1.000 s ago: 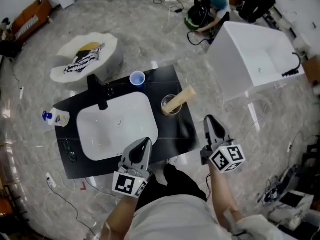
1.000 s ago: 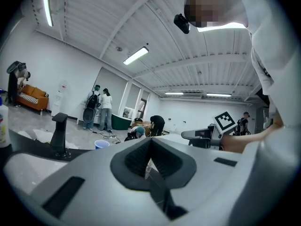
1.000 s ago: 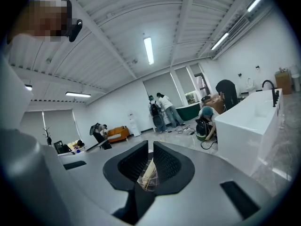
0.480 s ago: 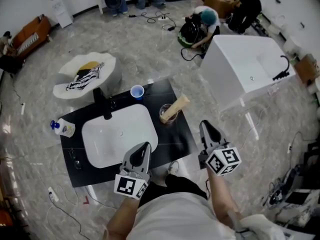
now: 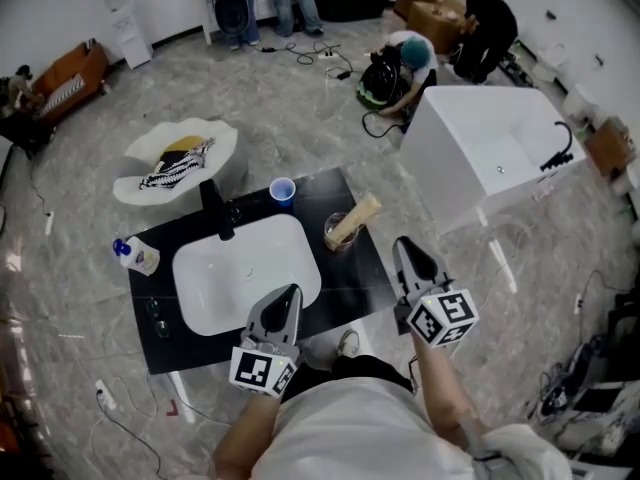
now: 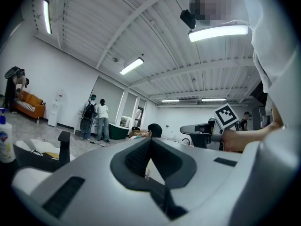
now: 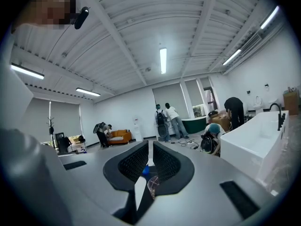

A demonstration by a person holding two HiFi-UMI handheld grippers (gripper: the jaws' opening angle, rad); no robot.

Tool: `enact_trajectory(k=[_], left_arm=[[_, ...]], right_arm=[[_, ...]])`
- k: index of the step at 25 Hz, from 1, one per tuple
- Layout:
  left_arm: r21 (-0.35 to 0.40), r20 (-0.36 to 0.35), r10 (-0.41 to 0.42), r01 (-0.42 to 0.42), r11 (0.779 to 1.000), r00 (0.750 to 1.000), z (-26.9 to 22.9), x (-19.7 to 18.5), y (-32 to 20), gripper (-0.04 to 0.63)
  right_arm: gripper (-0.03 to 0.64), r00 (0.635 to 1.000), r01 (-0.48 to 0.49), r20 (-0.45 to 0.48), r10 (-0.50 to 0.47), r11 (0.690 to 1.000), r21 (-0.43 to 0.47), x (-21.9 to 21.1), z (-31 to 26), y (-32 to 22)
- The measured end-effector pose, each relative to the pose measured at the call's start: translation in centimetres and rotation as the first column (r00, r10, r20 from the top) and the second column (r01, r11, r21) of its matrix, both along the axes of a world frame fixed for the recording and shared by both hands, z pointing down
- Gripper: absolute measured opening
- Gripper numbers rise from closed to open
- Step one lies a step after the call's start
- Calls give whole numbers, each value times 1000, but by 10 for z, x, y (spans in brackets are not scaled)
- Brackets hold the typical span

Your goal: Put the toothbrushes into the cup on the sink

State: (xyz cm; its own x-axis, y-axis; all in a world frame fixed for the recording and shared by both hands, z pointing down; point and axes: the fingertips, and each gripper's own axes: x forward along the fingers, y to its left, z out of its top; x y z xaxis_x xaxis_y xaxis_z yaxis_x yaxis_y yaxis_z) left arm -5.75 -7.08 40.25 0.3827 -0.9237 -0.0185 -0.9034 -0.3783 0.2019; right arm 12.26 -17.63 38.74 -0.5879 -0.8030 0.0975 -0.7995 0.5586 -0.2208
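Left gripper [image 5: 291, 292]: jaws closed together, empty, above the near edge of the black tabletop [image 5: 345, 278]. Right gripper [image 5: 403, 245]: jaws closed together, empty, beside the tabletop's right edge. Tan toothbrushes [image 5: 358, 216] lean tilted in the clear cup [image 5: 338, 236], right of the sink [image 5: 245, 273].

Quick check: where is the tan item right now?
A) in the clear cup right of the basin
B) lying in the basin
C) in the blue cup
A: the tan item leans out of the clear cup; the blue cup stands apart by the faucet.
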Motion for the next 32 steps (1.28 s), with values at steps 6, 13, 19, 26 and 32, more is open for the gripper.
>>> enact_trajectory(k=[6,13,19,26,32], left_arm=[[2,10,3,-3,1000,1000,-1,-8,6,2],[-5,6,11,-11,1000,1000,-1,-14,3,2],[-11,4,16,-16,1000,1000,-3,-18,-4,2],[-14,1,19,-19,1000,1000,0,-14,-10,2],[-12,2,8,-8,1000,1000,-4,-3,-14,2]], right_arm=[[55,999,22,-33,-21,999,31,-14,-8,11],[55,996,48,-77,-42,996,74,-25,-21,21],[55,993,57,-109,-45,992,113,-26,-38,24],[55,986,88,-150,-69,989,121,-31,-38,30],[54,984,109,-156,-88,986,128,-26,-42,27]])
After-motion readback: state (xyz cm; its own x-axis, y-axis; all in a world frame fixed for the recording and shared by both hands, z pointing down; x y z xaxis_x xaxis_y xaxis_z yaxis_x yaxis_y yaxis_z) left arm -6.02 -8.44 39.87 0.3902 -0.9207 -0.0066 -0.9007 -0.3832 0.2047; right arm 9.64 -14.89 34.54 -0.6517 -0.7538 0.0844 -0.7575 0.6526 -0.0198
